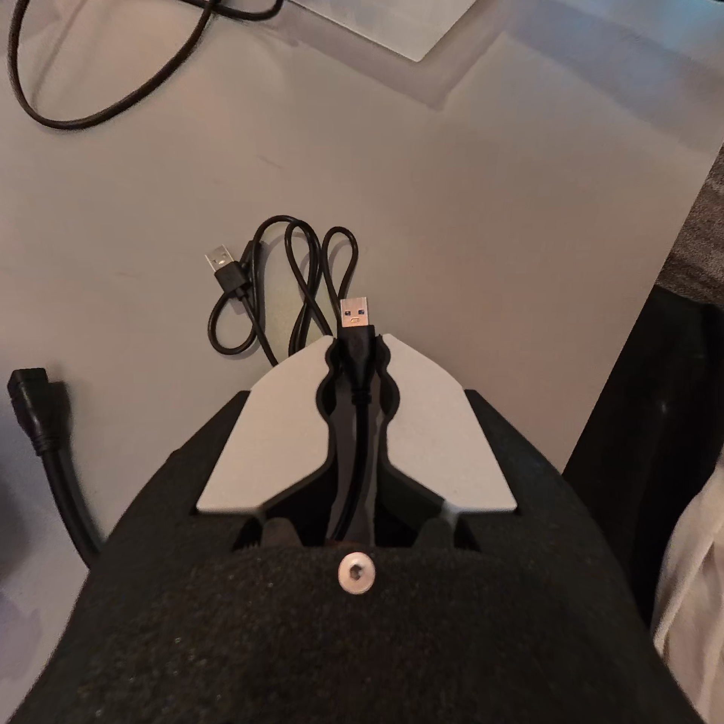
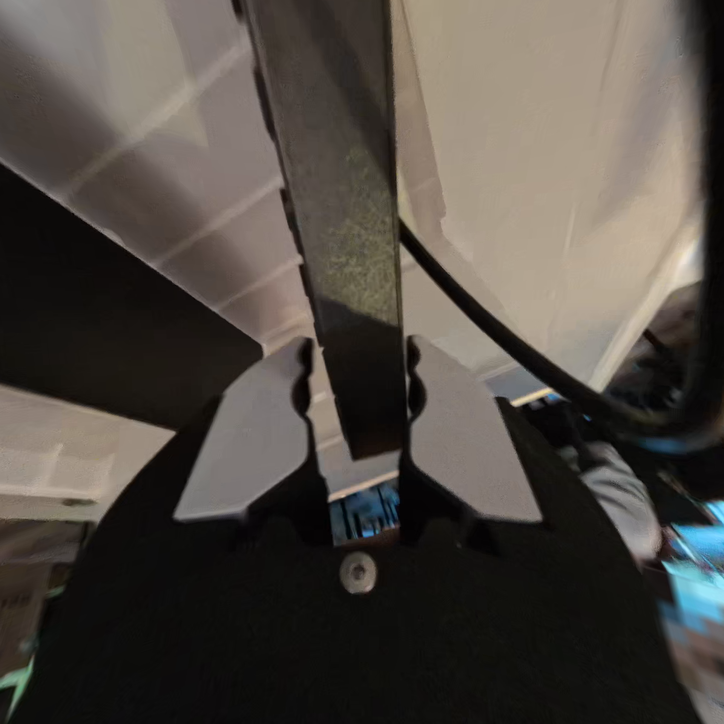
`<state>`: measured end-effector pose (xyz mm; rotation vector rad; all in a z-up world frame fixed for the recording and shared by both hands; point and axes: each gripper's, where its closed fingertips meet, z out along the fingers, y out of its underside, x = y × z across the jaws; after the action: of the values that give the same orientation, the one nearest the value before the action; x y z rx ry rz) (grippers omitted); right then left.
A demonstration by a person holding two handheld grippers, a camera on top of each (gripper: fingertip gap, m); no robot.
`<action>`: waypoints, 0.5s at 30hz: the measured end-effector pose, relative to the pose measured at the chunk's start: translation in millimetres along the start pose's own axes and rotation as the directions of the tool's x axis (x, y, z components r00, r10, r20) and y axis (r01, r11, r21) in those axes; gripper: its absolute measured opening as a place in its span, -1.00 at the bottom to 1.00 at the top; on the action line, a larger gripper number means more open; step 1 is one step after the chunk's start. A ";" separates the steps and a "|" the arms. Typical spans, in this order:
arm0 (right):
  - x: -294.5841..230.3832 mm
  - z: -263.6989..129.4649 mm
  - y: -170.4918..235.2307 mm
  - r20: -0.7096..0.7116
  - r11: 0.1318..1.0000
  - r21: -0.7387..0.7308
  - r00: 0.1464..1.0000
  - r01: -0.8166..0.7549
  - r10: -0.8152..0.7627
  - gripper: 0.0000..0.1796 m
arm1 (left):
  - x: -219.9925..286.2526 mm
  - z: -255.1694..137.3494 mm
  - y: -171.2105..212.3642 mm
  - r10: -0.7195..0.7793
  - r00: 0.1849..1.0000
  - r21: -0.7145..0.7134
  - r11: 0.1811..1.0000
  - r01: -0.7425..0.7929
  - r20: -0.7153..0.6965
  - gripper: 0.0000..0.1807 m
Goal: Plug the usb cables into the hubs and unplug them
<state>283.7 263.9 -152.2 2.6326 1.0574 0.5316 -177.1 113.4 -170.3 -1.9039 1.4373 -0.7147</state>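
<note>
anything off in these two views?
Mostly fine. Left gripper holds a USB plug straight. Right gripper pinches the hub only at its tail end, so it sticks far out; the right wrist view is blurred.

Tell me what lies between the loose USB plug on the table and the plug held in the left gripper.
In the left wrist view, black cable loops lie between the loose plug and the held plug.

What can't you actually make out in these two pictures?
- Left wrist view: the held USB cable runs back out of sight behind the left claw.
- Left wrist view: the loose black cable is cut off by the claw's body.
- Right wrist view: the hub in the right claw is blurred; ports unreadable.
</note>
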 end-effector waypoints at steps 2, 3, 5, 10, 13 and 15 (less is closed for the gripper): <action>-0.8 -10.8 -8.1 0.030 0.992 0.121 0.999 -0.045 0.042 -0.25 | 0.5 -0.4 -0.3 -0.001 1.000 0.004 1.000 0.001 -0.004 -0.81; 6.3 -17.6 -3.9 0.005 0.988 0.145 0.998 -0.060 0.060 -0.24 | 0.8 -0.3 -0.3 -0.003 1.000 0.004 1.000 0.003 -0.007 -0.81; 23.7 -36.4 10.5 -0.066 0.980 0.169 0.991 -0.101 0.113 -0.28 | 1.7 0.0 -0.4 -0.009 1.000 0.007 1.000 0.009 -0.014 -0.81; -21.2 -135.7 -41.4 -0.018 0.837 0.543 0.996 -0.063 0.087 -0.32 | 5.0 0.5 -1.9 -0.011 1.000 0.013 1.000 0.012 -0.028 -0.81; -101.6 -164.4 -90.5 0.013 0.792 0.600 0.988 0.114 -0.152 -0.20 | 7.5 3.4 -1.6 -0.006 0.999 0.006 1.000 0.006 -0.037 -0.81; -143.7 -159.4 -118.3 0.005 0.808 0.539 0.959 0.236 -0.284 -0.18 | 9.4 4.9 -1.8 0.000 0.999 0.002 1.000 0.000 -0.039 -0.81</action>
<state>47.9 261.4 -85.8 2.8436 1.7150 0.0553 -170.0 105.5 -171.7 -1.8979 1.4606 -0.7570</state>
